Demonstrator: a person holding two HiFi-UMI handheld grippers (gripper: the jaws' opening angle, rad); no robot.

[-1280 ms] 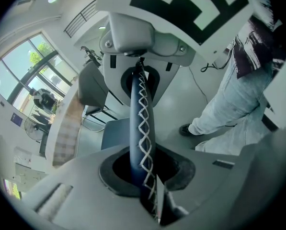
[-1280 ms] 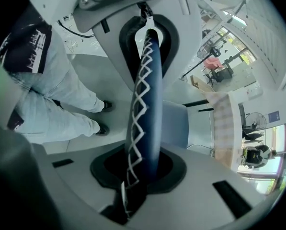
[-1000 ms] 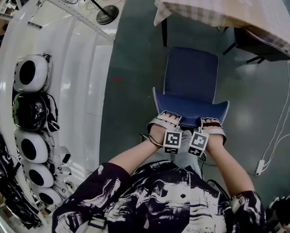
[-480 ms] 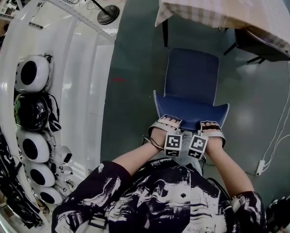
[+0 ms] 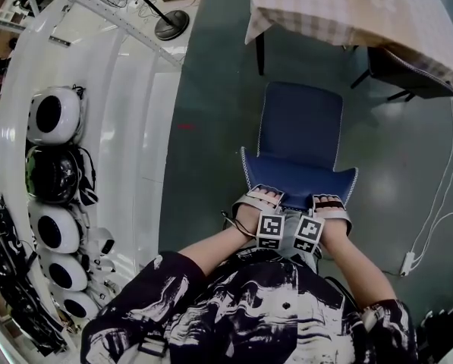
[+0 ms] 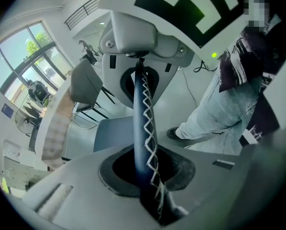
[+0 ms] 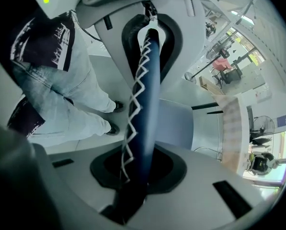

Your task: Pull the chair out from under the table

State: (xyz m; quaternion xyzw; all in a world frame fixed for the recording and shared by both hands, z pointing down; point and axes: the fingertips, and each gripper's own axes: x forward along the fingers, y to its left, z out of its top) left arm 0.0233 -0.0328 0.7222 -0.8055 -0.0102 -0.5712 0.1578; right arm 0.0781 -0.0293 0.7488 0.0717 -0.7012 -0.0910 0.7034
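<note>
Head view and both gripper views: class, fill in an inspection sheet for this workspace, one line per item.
Surface: grey-green floor, with a small red mark left of the chair.
Job's things: blue chair, its seat clear of the checked-cloth table.
Clutter: small things at the table's far edge, too small to tell.
Grippers: left gripper and right gripper are both shut on the top edge of the chair's white-stitched backrest.
Cables: white cable lies loose on the floor at right and runs to a plug.
Surroundings: white rack with helmets at left; fan base; dark chair by the table.
</note>
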